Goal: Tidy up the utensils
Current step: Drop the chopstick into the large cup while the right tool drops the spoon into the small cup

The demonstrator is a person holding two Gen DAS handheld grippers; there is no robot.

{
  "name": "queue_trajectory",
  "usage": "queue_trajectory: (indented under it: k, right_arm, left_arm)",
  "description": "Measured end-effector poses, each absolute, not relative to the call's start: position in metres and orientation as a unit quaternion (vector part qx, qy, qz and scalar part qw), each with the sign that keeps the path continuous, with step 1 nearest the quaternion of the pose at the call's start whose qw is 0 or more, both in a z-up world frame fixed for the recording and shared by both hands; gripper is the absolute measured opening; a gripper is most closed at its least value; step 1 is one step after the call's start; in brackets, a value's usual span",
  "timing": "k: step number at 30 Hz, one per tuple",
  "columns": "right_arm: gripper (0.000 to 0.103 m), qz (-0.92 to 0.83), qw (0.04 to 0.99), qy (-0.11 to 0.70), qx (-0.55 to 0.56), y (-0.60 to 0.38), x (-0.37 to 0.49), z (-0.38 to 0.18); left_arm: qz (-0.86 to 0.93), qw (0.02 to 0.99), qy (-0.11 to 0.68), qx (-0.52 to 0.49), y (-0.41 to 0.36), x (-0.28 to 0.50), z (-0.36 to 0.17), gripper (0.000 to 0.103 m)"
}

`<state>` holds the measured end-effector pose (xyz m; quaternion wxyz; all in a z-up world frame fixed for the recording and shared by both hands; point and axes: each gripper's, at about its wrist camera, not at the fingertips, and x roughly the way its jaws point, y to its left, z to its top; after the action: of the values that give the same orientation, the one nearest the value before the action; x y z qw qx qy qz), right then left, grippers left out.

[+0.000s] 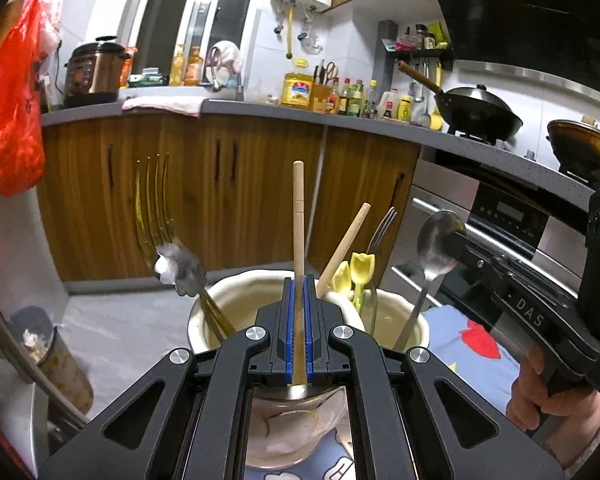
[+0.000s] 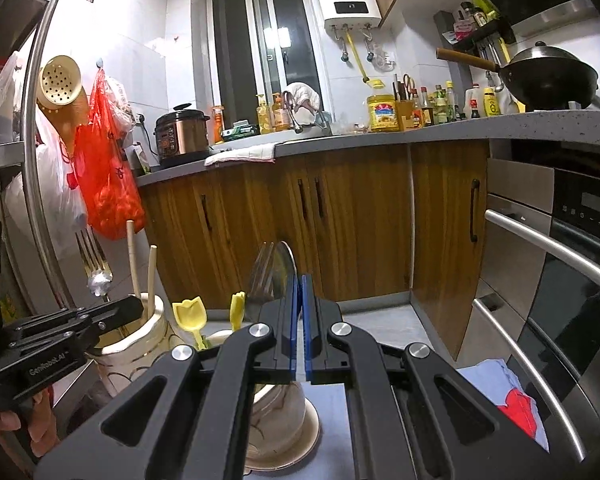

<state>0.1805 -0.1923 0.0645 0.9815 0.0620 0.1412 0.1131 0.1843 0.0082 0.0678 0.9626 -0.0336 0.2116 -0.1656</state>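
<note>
Cream ceramic holders stand side by side on the table, and each gripper carries one utensil toward them. The left gripper (image 1: 299, 320) has its jaws clenched on a pale wooden chopstick (image 1: 298, 216), held nearly upright over the left holder (image 1: 216, 300), probably so it can drop in beside the second chopstick (image 1: 346, 246) already leaning there. A gold fork (image 1: 152, 204) and a flower-shaped spoon (image 1: 180, 270) also stand in that holder, crowding its far left rim. The right gripper (image 2: 300, 320) grasps a steel spoon (image 1: 436, 246) by the base of its bowl, handle hanging down into the right holder (image 1: 396, 308), which looks like sorting by kind. Already in that holder are a steel fork (image 1: 382, 226) and two yellow tulip-shaped utensils (image 1: 362, 270), and these stand close to the spoon's path. A blue cloth (image 1: 476, 354) lies on the table just right of the holders. Wooden cabinets (image 2: 340, 216) and an oven (image 2: 580, 272) lie well beyond, out of the way.
</note>
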Motion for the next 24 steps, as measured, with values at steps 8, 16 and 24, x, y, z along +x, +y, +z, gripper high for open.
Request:
queue_trajectory:
  k: [8,16,24]
  right_arm:
    - [0.002,0.107,0.98,0.149,0.079,-0.195,0.184,0.061]
    - [0.002,0.108,0.977,0.158,0.09,-0.198,0.189,0.061]
    - [0.004,0.11,0.976,0.166,0.093,-0.198,0.192,0.062]
  left_arm:
    - [-0.16,0.964,0.209,-0.03,0.009,0.187,0.068,0.005]
    - [-0.156,0.966,0.202,-0.033,0.009,0.193,0.07,0.008]
    - [-0.154,0.967,0.199,-0.037,0.01,0.195,0.071,0.017]
